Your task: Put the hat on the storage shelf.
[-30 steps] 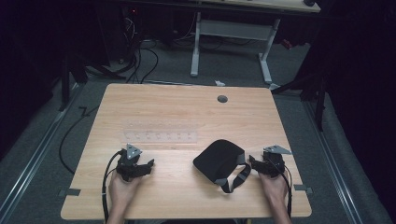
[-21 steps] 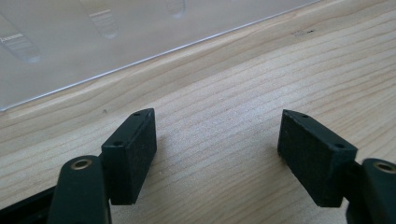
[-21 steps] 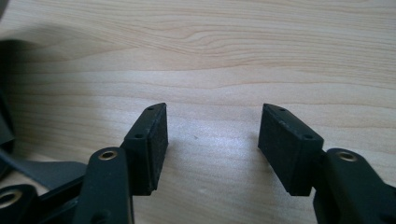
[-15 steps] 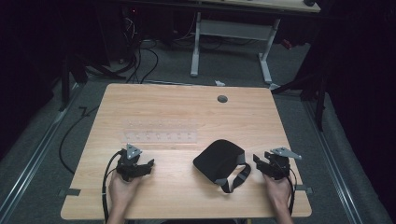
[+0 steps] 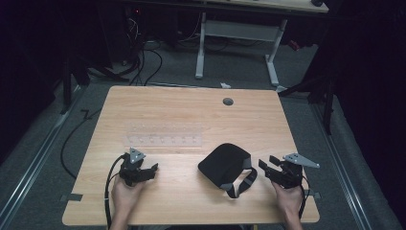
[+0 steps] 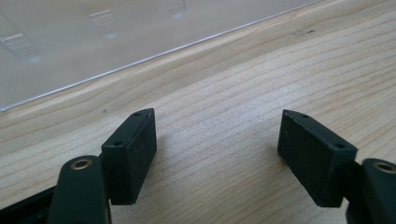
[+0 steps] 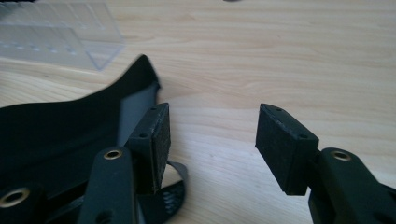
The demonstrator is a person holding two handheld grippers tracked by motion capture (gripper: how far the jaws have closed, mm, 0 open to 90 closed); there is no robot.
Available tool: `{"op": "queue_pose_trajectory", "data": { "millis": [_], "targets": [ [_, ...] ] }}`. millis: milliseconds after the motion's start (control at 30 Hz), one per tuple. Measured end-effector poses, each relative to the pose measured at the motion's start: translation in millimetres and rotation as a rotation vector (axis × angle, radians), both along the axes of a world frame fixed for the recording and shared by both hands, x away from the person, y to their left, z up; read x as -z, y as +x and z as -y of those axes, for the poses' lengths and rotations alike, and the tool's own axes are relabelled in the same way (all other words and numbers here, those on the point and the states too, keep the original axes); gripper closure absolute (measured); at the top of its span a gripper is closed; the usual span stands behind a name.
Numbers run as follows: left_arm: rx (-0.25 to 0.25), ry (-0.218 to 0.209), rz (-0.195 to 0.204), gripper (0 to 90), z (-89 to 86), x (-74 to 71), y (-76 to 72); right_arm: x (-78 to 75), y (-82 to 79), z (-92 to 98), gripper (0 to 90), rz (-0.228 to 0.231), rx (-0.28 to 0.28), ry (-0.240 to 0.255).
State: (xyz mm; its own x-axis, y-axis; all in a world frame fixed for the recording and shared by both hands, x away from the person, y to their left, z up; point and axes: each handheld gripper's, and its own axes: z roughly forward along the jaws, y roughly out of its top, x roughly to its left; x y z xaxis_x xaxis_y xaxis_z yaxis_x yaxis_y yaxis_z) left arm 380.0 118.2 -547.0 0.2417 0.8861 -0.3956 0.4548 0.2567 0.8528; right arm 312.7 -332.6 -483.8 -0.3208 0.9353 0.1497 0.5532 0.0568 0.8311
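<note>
The black pouch (image 5: 225, 163) lies near the worktop's (image 5: 191, 110) front edge, just left of the right gripper (image 5: 274, 168), well apart from the left gripper (image 5: 148, 168); both spread, empty, so right's nearer.

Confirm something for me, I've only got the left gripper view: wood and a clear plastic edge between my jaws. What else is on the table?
Observer: A black cap with a grey strap lies on the wooden table, between the left gripper and the right gripper.
Operator: Right gripper holding it?
Observer: No. In the right gripper view its jaws stand open with bare wood between them; the cap sits just beside one jaw.
Operator: And the clear plastic thing?
Observer: A flat transparent tray with rows of small pockets, lying beyond the left gripper in the high view, apart from the cap.
</note>
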Motion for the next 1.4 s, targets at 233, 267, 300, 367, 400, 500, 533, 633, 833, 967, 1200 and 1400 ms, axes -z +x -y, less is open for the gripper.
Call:
{"op": "queue_pose_trajectory", "data": {
  "millis": [233,267,300,367,400,500,533,633,833,967,1200,1400],
  "targets": [
    [0.000,0.000,0.000,28.5,0.0,0.0,0.0,-5.6,2.4,-12.1,42.7,0.005,-0.069,0.027],
    [0.000,0.000,0.000,28.5,0.0,0.0,0.0,-5.3,5.0,-16.2,41.6,-0.005,-0.086,0.034],
    [0.000,0.000,0.000,28.5,0.0,0.0,0.0,-5.0,5.9,-17.5,41.1,-0.008,-0.089,0.035],
    [0.000,0.000,0.000,28.5,0.0,0.0,0.0,-4.1,8.6,-20.7,40.0,-0.014,-0.100,0.035],
    [0.000,0.000,0.000,28.5,0.0,0.0,0.0,-4.1,8.6,-20.7,40.0,-0.014,-0.100,0.035],
    [0.000,0.001,0.000,28.5,-0.1,0.0,0.0,-1.5,14.1,-26.6,38.7,-0.031,-0.120,0.036],
    [0.000,0.000,0.000,28.5,0.0,0.0,0.0,-0.6,15.7,-28.0,38.5,-0.035,-0.126,0.037],
    [0.000,0.001,0.000,28.5,0.0,0.0,0.0,2.4,20.7,-31.9,38.1,-0.047,-0.139,0.040],
    [0.000,0.000,0.000,28.5,0.0,0.0,0.0,7.8,29.7,-40.5,37.8,-0.073,-0.166,0.052],
    [0.000,0.001,0.000,28.5,0.0,0.0,0.0,12.4,35.4,-46.9,37.8,-0.094,-0.180,0.050],
    [0.000,0.000,0.000,28.5,0.0,0.0,0.0,20.4,43.5,-54.6,38.0,-0.120,-0.200,0.037],
    [0.000,0.000,0.001,28.4,0.1,0.0,0.0,26.7,47.8,-57.9,38.7,-0.137,-0.210,0.038]
  ]
}}
